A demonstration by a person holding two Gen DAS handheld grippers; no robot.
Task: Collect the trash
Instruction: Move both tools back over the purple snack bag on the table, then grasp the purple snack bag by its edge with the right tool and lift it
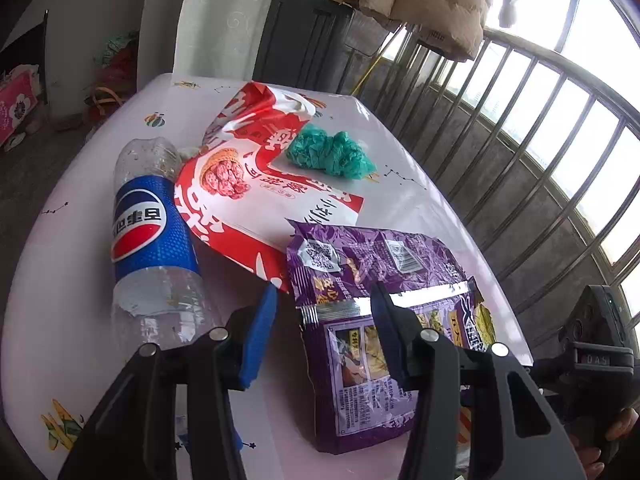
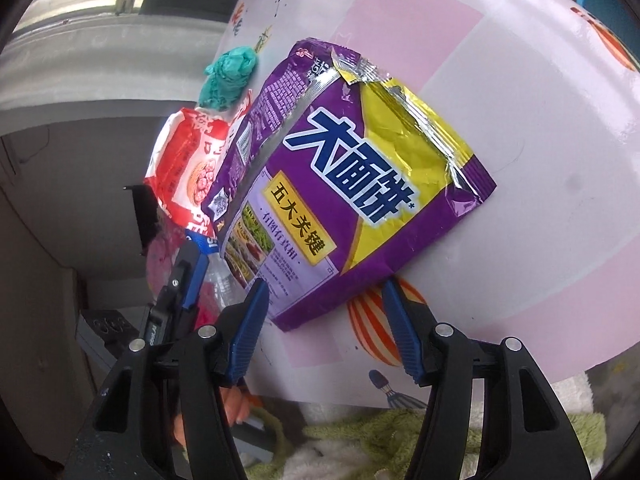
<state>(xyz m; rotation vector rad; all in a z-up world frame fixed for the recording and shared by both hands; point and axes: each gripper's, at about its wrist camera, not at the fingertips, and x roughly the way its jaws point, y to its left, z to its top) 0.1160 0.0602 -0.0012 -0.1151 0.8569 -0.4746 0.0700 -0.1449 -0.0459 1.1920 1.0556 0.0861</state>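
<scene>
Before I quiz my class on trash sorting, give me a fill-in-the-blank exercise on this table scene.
1. The bottle lying on the table has a ____ label.
2. The crumpled wad is ____ in colour.
3. The right gripper points at the ____ packet.
4. Both grippers' jaws are ____; the left gripper holds nothing.

Missing words: blue; green; purple; open
</scene>
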